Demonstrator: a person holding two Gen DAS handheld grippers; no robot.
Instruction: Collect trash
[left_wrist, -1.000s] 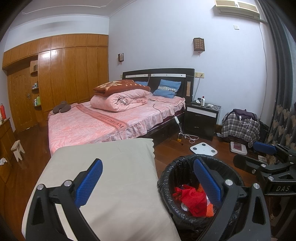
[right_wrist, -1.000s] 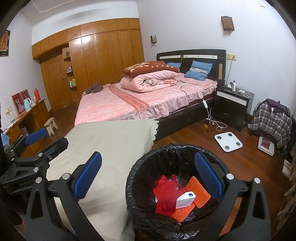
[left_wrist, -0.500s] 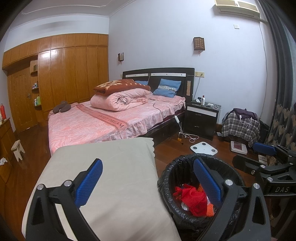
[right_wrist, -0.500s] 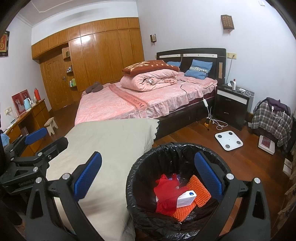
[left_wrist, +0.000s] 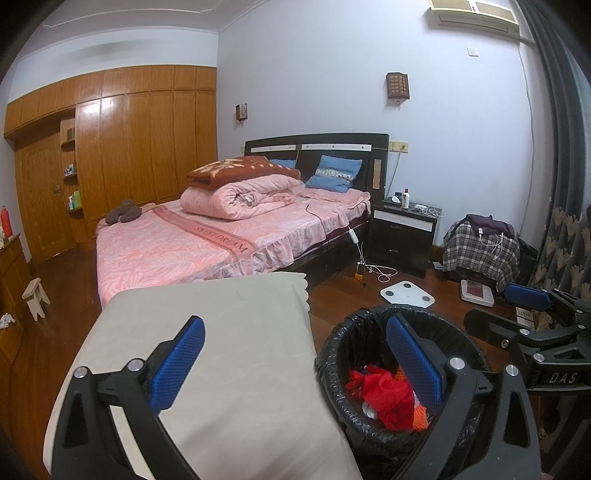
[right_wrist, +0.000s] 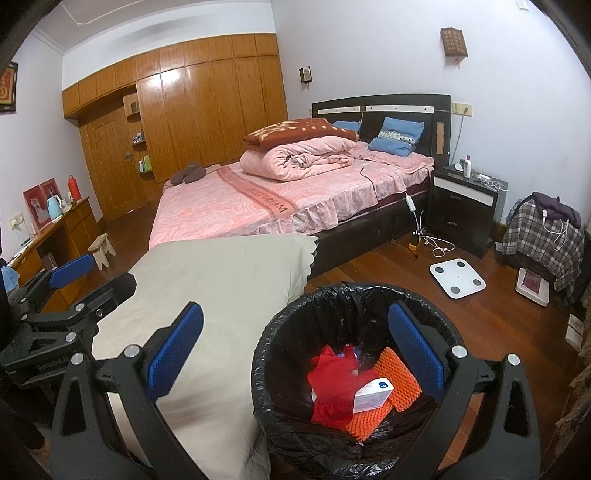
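Note:
A round bin with a black bag (right_wrist: 295, 317) (left_wrist: 343, 339) stands on the wood floor beside a beige-covered table (right_wrist: 221, 280) (left_wrist: 229, 332). In the bin lie a red cloth (right_wrist: 332, 376) (left_wrist: 384, 395), an orange ridged mat (right_wrist: 395, 373) and a small white box (right_wrist: 373, 395). My right gripper (right_wrist: 295, 350) is open and empty above the bin's near rim. My left gripper (left_wrist: 295, 365) is open and empty over the table's right edge and the bin. Each gripper also shows in the other's view: the right (left_wrist: 532, 306), the left (right_wrist: 70, 269).
A pink bed (right_wrist: 280, 199) lies behind the table. A black nightstand (right_wrist: 461, 210), a white scale (right_wrist: 458, 278), cables (right_wrist: 432, 243) and a chair under a plaid cloth (right_wrist: 539, 236) are to the right. A wooden desk (right_wrist: 55, 236) and small stool (right_wrist: 101, 249) are at left.

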